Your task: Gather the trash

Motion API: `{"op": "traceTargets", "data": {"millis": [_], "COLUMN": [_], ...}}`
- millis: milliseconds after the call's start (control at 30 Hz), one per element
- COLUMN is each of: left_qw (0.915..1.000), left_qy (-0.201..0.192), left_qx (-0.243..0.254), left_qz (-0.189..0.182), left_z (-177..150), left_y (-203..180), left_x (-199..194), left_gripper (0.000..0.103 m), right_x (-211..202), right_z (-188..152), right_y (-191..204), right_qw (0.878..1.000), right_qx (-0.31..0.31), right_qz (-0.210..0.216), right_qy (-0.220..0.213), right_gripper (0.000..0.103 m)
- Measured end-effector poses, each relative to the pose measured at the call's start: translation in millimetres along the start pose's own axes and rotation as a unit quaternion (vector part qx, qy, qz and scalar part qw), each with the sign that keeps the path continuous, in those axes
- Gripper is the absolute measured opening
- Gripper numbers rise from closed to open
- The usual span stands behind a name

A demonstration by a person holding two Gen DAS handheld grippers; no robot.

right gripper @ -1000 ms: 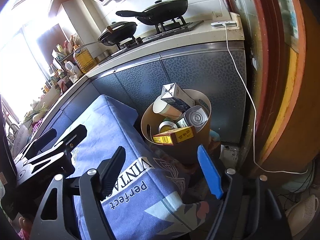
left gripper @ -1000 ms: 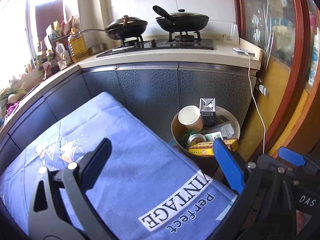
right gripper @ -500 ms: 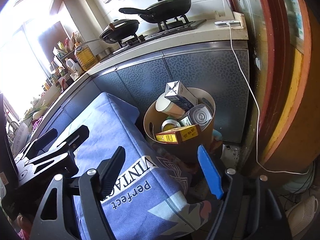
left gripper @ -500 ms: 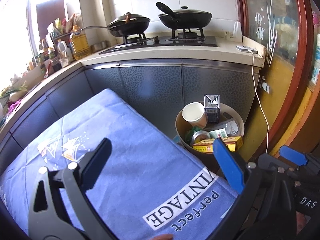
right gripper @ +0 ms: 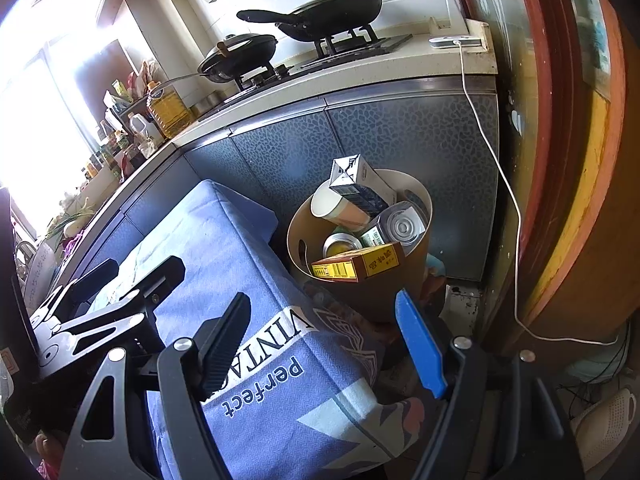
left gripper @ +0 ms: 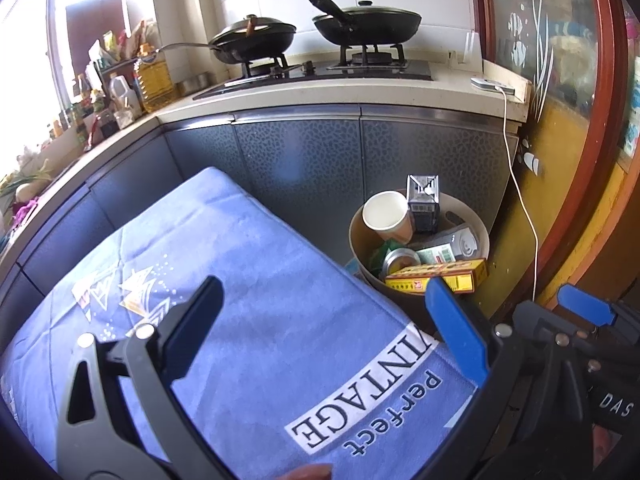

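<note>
A round brown trash bin (left gripper: pixel 482 242) (right gripper: pixel 404 284) stands on the floor by the cabinets. It holds a white paper cup (left gripper: pixel 386 216) (right gripper: pixel 340 210), a grey carton (left gripper: pixel 423 200) (right gripper: pixel 358 184), cans (left gripper: pixel 460 242) (right gripper: pixel 402 226) and a yellow-red box (left gripper: pixel 440 278) (right gripper: pixel 360 266). My left gripper (left gripper: pixel 324 324) is open and empty above the blue cloth, left of the bin. My right gripper (right gripper: pixel 324 340) is open and empty, in front of the bin. The left gripper also shows in the right wrist view (right gripper: pixel 132 280).
A blue cloth (left gripper: pixel 248 292) (right gripper: pixel 248 320) printed "perfect VINTAGE" covers a surface beside the bin. Grey cabinets (left gripper: pixel 304 168) and a counter with two pans (left gripper: pixel 366 24) stand behind. A white cable (left gripper: pixel 520 208) hangs at the right by a red door frame (left gripper: pixel 592 160).
Both grippers drifted back slightly, so the bin sits a little farther right and lower in the views. Both stay open and empty.
</note>
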State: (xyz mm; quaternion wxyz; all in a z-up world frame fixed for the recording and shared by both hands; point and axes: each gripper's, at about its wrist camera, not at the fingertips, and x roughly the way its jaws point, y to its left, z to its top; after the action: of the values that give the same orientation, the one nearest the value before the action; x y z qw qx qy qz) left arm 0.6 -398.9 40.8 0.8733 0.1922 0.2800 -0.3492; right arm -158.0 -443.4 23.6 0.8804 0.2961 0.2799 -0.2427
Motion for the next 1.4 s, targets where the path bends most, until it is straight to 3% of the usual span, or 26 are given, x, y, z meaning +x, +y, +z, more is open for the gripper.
{"op": "traceTargets", "data": {"millis": [433,1400], "left_qw": [0.9992,0.9995], "left_qy": [0.032,0.026], "left_qx": [-0.017,-0.015], "left_qz": [0.014,0.012], "left_z": [-2.7,-4.9], "left_y": [6.4,14.2], "left_x": [14.0,10.3], "left_gripper": [0.097,0.097], "right_x": [5.9,4.0], "right_z": [-6.7,-3.3], "right_y": [-3.1,5.6], "right_qw": [1.0,0.999], "right_qx": [0.007,-0.007], "right_qz": [-0.017,-0.044], "right_qy": [0.003,-0.009], "right_gripper": [0.075,0.075]}}
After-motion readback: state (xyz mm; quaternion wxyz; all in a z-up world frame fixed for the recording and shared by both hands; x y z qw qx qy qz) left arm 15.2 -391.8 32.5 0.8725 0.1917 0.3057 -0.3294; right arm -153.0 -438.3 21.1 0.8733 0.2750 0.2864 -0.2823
